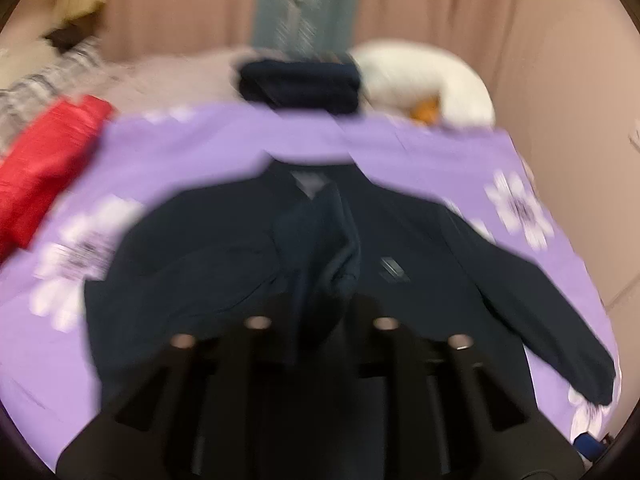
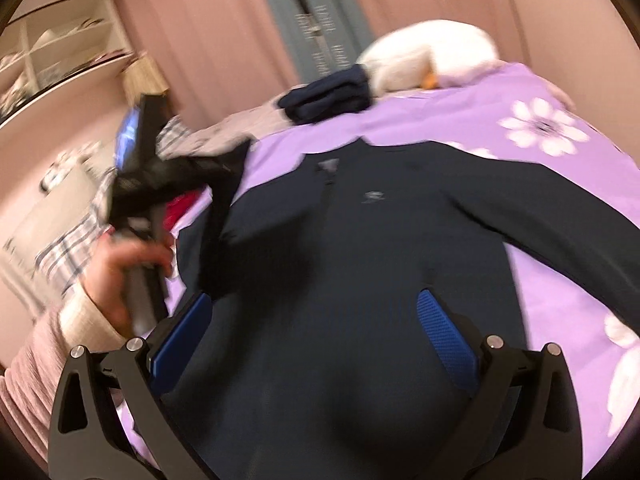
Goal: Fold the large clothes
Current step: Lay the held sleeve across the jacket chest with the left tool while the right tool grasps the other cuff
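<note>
A dark navy jacket (image 2: 360, 248) lies spread on the purple flowered bedsheet (image 2: 500, 112), collar toward the far end; it also shows in the left wrist view (image 1: 420, 248). My left gripper (image 1: 320, 308) is shut on a bunched fold of the jacket's sleeve (image 1: 320, 240) and holds it above the jacket's body. In the right wrist view the left gripper (image 2: 236, 156) lifts that sleeve at the jacket's left side. My right gripper (image 2: 320, 320) is open, its blue pads (image 2: 448, 336) spread over the jacket's lower body, holding nothing.
A folded navy garment (image 1: 300, 84) and a white plush toy (image 1: 424, 76) lie at the bed's far end. A red garment (image 1: 44, 160) and plaid cloth (image 1: 40, 80) lie left. Pink curtains (image 1: 440, 0) hang behind. White shelves (image 2: 60, 40) stand left.
</note>
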The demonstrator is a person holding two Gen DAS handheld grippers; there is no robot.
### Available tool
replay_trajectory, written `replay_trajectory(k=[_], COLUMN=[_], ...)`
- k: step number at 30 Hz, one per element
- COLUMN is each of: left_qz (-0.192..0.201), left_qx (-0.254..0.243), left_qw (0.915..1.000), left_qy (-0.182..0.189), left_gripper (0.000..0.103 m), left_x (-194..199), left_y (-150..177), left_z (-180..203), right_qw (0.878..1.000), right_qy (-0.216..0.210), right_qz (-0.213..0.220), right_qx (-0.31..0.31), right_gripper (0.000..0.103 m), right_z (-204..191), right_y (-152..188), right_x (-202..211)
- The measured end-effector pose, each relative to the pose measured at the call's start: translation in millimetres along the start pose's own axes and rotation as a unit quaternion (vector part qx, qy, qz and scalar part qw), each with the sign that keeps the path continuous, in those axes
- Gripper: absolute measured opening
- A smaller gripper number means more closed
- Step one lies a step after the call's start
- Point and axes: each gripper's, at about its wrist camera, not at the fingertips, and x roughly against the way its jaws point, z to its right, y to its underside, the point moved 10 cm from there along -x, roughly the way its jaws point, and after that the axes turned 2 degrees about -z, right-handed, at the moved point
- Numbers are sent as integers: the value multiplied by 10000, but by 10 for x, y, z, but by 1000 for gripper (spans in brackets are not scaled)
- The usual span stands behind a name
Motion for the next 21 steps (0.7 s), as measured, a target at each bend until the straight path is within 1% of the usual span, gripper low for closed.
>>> replay_trajectory(k=[1,2,4,6,8,10,11,12,13,14,15,16,17,18,19,20,21], left_qz=[-159,-202,-251,-254,-121,31,105,126,143,144,142,132,115,90,72,62,41], left_qx=[4,28,48,101,294,622,916,1110,1355,1517,1698,1922,2070,2238,2403,2621,2778], left_qw=[9998,9997,9989,9977,9955,9928,9909,9894,9874,9859,9837,9802,9775,9739,9699,9641,9596], left_qy=[79,105,402,620,895,1020,982,923,801,695,573,454,396,367,383,411,434], left_gripper=[79,86,86,86,87,91,91,91,91,91,91,91,91,91,91,91,91], left_x=[-164,-219,-276,-197,-15,208,324,369,422,463,507,551,565,580,587,604,600], left_y=[98,146,299,347,369,402,468,510,596,661,746,865,934,1014,1080,1149,1214], left_z=[138,174,356,316,148,-200,-530,-740,-1035,-1240,-1470,-1732,-1873,-2011,-2121,-2248,-2332], right_qw=[10000,9998,9993,9987,9979,9968,9964,9955,9947,9937,9912,9890,9872,9874,9872,9871,9867], right_qy=[38,94,190,190,137,-58,-127,-251,-342,-418,-560,-700,-774,-676,-525,-342,-196], right_qz=[-18,-49,-153,-274,-449,-644,-722,-847,-920,-1001,-1178,-1284,-1389,-1431,-1506,-1546,-1582], right_qx=[-74,-166,-280,-377,-444,-462,-433,-356,-310,-282,-237,-201,-126,-58,98,233,302], right_gripper=[102,102,102,102,102,102,102,102,102,102,102,102,102,102,102,100,95], right_z=[74,179,333,436,454,426,382,320,255,201,114,20,-71,-115,-153,-167,-151], right_y=[10,35,84,111,117,102,97,66,41,3,-37,-45,-78,-97,-141,-189,-220], right_x=[4,13,3,-70,-195,-384,-466,-610,-700,-840,-1065,-1182,-1395,-1523,-1753,-1972,-2104])
